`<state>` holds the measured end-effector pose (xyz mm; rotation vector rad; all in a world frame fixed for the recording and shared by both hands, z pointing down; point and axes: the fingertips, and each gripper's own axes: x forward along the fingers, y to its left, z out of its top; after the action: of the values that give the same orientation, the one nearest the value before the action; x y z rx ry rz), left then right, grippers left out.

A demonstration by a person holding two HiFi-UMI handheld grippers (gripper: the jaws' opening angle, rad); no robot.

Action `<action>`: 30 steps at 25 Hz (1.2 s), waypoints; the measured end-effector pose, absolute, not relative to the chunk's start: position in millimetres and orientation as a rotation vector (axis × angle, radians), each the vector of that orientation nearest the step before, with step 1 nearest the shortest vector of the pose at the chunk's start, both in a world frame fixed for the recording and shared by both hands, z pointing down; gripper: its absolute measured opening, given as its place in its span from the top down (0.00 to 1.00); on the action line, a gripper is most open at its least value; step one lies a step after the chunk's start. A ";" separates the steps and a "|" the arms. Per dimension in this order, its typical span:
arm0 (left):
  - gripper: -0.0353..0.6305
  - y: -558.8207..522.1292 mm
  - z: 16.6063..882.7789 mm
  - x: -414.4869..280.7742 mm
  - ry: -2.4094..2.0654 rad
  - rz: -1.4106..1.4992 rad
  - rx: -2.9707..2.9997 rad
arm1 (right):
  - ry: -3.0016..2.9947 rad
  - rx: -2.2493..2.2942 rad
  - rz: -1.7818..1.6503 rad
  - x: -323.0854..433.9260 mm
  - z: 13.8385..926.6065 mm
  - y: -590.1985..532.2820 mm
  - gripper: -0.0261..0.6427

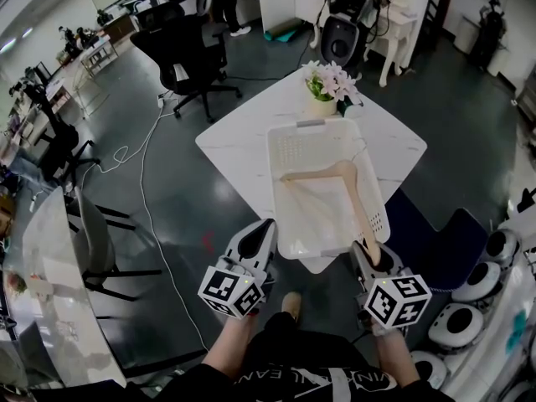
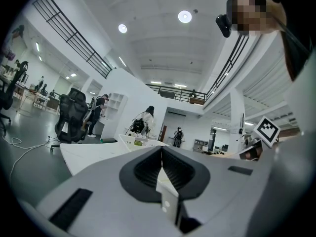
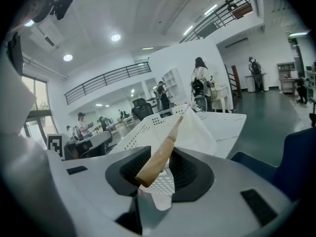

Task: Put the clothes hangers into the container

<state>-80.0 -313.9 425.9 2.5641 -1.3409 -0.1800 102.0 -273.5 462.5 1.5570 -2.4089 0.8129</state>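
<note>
Closest in, the right hand-held gripper (image 3: 167,158) is standing with its jaws spread. The blunt wooden end of the clothes hanger (image 3: 159,154) is lying loosely between them, with open space showing beside it. Ahead of this hand-held gripper the hanger's arm is running up over the near rim of the white perforated container (image 1: 283,193), while its crown and other arm are lying inside on the container's floor. The container is sitting on the white table (image 1: 234,145), straight ahead of both hand-held grippers, and a pot of pale flowers (image 1: 328,84) is standing just beyond its far end. The left hand-held gripper (image 1: 265,229) is hovering beside the right one, just short of the container's near left corner and clear of it. Its jaws are pressing together with nothing between them.
</note>
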 end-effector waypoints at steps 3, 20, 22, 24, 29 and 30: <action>0.93 -310.2 425.1 -78.3 -1.338 -0.182 2.563 | -2.413 1.551 0.802 102.9 461.7 -268.9 0.80; 0.93 -280.5 430.4 -80.9 -1.354 -0.193 2.547 | -2.431 1.555 0.803 101.5 468.6 -241.6 0.72; 0.93 -274.6 431.2 -78.3 -1.349 -0.191 2.545 | -2.430 1.553 0.813 101.9 470.0 -237.0 0.72; 0.93 -267.5 432.9 -76.2 -1.345 -0.185 2.545 | -2.434 1.551 0.826 101.6 471.2 -231.9 0.72; 0.93 -252.0 432.3 -73.2 -1.346 -0.187 2.551 | -2.454 1.532 0.833 97.8 471.4 -218.0 0.72; 0.93 -248.8 431.4 -71.8 -1.345 -0.187 2.553 | -2.457 1.527 0.833 97.2 471.0 -215.3 0.72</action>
<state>-71.8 -248.8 431.4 2.5529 -1.3449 -0.1874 97.2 -215.3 471.0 1.5273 -2.4572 0.8331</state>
